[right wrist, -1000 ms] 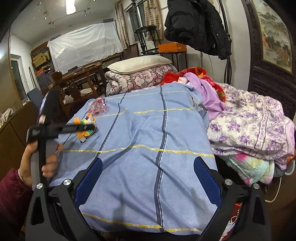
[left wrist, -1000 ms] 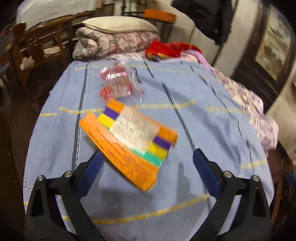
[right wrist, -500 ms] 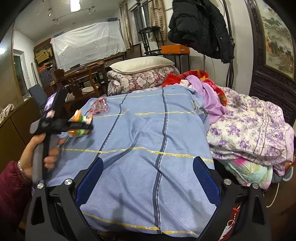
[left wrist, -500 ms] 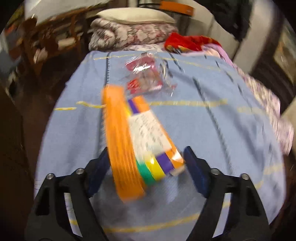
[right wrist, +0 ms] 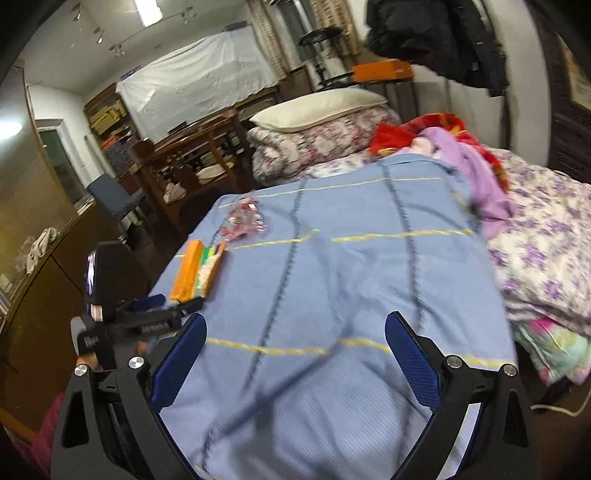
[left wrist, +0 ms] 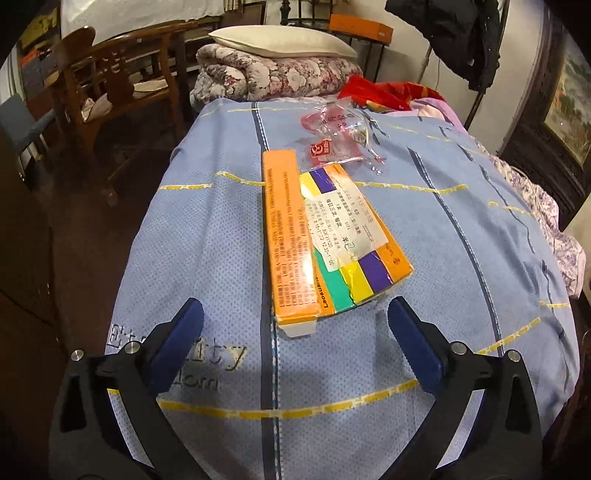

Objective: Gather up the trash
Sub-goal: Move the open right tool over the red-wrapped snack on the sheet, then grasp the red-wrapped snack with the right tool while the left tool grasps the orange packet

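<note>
An orange cardboard box (left wrist: 295,236) with green, yellow and purple stripes and a white label lies on the blue bed cover (left wrist: 207,240). A crumpled clear-and-red plastic wrapper (left wrist: 338,138) lies just beyond it. My left gripper (left wrist: 295,325) is open and empty, its blue pads just short of the box's near end. In the right wrist view the box (right wrist: 195,269) and the wrapper (right wrist: 243,218) lie at the cover's left side, with the left gripper (right wrist: 166,302) before them. My right gripper (right wrist: 293,347) is open and empty over the near cover.
A folded floral quilt and pillow (left wrist: 280,62) lie at the bed's head. Red and purple clothes (right wrist: 461,155) and a floral sheet (right wrist: 546,236) are piled on the right. A wooden chair (left wrist: 110,88) stands left of the bed. A black coat (right wrist: 436,33) hangs behind.
The left gripper pulled back slightly and now faces the box's near end; the box now lies lengthwise ahead of it. The right gripper swung left and tilted, and its view is blurred.
</note>
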The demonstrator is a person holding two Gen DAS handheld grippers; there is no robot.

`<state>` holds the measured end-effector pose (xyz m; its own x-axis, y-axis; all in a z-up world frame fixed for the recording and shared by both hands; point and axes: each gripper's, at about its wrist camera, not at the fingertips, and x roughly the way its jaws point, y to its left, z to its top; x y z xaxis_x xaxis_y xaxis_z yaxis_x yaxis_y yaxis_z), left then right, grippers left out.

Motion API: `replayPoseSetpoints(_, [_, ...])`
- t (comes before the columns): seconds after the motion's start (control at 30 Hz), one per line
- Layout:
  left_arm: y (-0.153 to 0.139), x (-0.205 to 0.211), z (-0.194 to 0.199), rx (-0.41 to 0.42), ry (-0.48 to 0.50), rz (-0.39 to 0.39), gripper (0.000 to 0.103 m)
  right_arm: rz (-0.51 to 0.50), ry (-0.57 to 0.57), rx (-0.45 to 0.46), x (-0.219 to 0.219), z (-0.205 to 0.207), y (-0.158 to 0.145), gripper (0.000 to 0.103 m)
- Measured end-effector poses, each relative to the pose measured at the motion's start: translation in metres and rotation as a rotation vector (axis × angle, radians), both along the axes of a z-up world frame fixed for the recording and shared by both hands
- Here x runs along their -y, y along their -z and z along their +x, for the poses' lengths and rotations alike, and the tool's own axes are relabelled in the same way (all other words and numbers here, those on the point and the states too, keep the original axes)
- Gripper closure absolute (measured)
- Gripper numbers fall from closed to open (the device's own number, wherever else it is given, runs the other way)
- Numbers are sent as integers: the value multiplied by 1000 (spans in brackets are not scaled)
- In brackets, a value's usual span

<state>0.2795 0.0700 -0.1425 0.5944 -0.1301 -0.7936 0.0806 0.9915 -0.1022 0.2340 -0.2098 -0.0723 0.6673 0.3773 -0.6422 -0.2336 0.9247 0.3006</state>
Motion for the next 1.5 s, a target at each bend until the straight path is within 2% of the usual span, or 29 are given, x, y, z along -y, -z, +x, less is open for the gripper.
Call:
replayPoseSetpoints(0.2, [-2,-5,1,9,-5,-43,7,-25,-78,-12,-46,55,-6,7])
replayPoseSetpoints(0.37, [-2,-5,1,12,-6,-55,7,-19,-111,-89,-82,118,3,7])
replayPoseSetpoints(0.63, [-4,-20,0,32,-13,-169,7,20,-94,-190,-130,201,30,8])
replayPoseSetpoints(0.73, [-4,-26,1,37,-15,-212,7,-9,-97,-201,-149,221,41,8])
replayPoseSetpoints(0.8, [-5,-30,1,41,-17,-241,7,-39,-92,-211,-158,230,49,24])
replayPoseSetpoints(0.83, [-5,-31,1,42,-18,-252,7,-38,-89,-224,-158,233,54,61])
replayPoseSetpoints(0.87, [-5,-33,1,43,-18,-261,7,4,-99,-235,-154,234,56,79])
replayPoseSetpoints(0.93, [-5,-34,2,45,-19,-271,7,75,-92,-236,-138,224,49,89])
replayPoseSetpoints(1.07, [-6,-35,2,46,-18,-273,7,92,-77,-137,-102,173,26,89])
replayPoseSetpoints(1.2, [-6,-38,0,51,-20,-296,7,41,-10,-61,-50,100,17,89])
replayPoseSetpoints(1.33, [-6,-35,0,52,-14,-272,7,-58,16,-29,-26,49,25,87])
replayPoseSetpoints(1.5, [-15,-26,-10,114,-26,-198,7,-101,14,-42,-10,30,47,85])
